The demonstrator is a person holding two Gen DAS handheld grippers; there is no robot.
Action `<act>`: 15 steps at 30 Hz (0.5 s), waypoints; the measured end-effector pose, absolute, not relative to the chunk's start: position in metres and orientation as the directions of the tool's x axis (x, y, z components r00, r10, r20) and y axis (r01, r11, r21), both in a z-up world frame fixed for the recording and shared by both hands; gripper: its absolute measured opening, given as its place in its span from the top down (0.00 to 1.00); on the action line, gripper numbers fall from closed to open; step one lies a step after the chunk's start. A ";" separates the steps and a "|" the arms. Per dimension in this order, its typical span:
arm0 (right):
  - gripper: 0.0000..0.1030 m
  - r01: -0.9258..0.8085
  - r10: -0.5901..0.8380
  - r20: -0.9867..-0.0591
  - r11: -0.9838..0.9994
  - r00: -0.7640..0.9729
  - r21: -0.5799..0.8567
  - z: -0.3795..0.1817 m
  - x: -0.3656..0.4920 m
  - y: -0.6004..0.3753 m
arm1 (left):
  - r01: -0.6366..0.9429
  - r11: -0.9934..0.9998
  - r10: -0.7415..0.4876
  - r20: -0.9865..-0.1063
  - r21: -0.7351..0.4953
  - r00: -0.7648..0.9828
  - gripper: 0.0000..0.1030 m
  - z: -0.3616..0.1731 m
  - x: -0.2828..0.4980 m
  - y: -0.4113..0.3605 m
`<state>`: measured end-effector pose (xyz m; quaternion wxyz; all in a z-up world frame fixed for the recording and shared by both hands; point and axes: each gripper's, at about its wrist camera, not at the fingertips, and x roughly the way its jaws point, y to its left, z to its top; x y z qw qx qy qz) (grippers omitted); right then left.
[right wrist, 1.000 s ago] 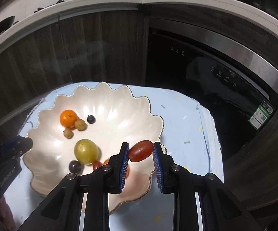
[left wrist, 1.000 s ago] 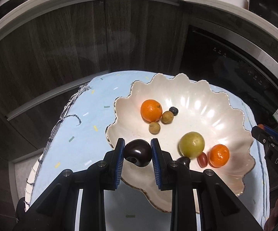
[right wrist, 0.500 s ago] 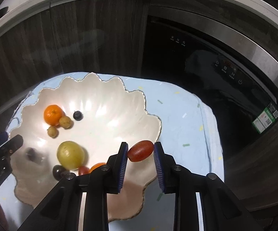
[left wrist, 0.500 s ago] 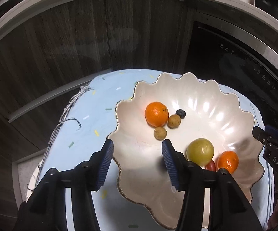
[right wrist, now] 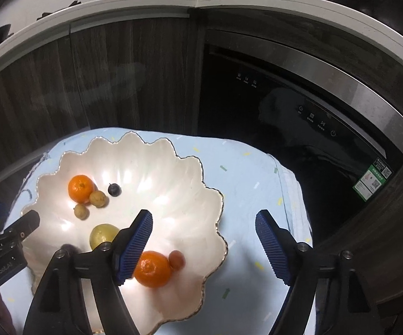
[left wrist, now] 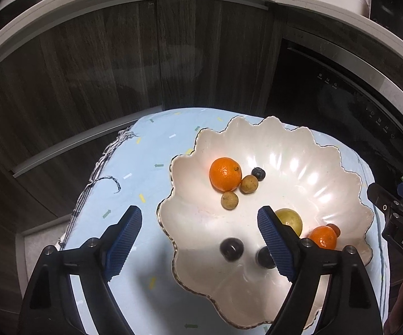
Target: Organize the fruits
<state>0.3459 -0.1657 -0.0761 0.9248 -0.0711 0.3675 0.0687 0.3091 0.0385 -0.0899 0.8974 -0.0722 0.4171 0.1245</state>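
A pale blue cloth (left wrist: 151, 150) flecked with small coloured dashes fills the lower half of both wrist views, set before dark wood-grain cabinet doors (left wrist: 95, 78) and a black built-in appliance (right wrist: 299, 117) at upper right. On it sits a scalloped, pearl-white dish (left wrist: 299, 150) with a thin gilt rim, and every fruit in sight lies inside it; none shows on the bare cloth, so by these views the gathering looks largely done, with at most tidying left.

Toward the dish's upper left, a mandarin (left wrist: 225, 174) touches a tan longan (left wrist: 249, 184), with a second longan (left wrist: 229, 200) just below and a blueberry (left wrist: 258, 173) beside them. Lower down lie a yellow-green round fruit (left wrist: 292, 219), a second mandarin (right wrist: 153, 268) and a small red cherry tomato (right wrist: 176, 259) against it. Two dark, plum-like fruits (left wrist: 231, 249) rest near the bottom of the left view, one blurred as if rolling, the other half hidden behind a finger.

The left gripper (left wrist: 198, 240) hangs over the dish's near rim, its blue ribbed pads (left wrist: 124, 238) spreading wide with nothing pinched; the blurred dark fruit lies loose below the gap. The right gripper (right wrist: 203, 244) straddles the dish's right edge, likewise opening and empty, the tomato lying below its left finger.
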 end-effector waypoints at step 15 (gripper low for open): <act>0.25 -0.175 0.091 -0.659 0.983 0.747 -0.063 -0.055 0.318 -0.165 | -0.273 0.961 0.150 -0.742 -0.046 0.654 0.12 -0.064 0.286 0.038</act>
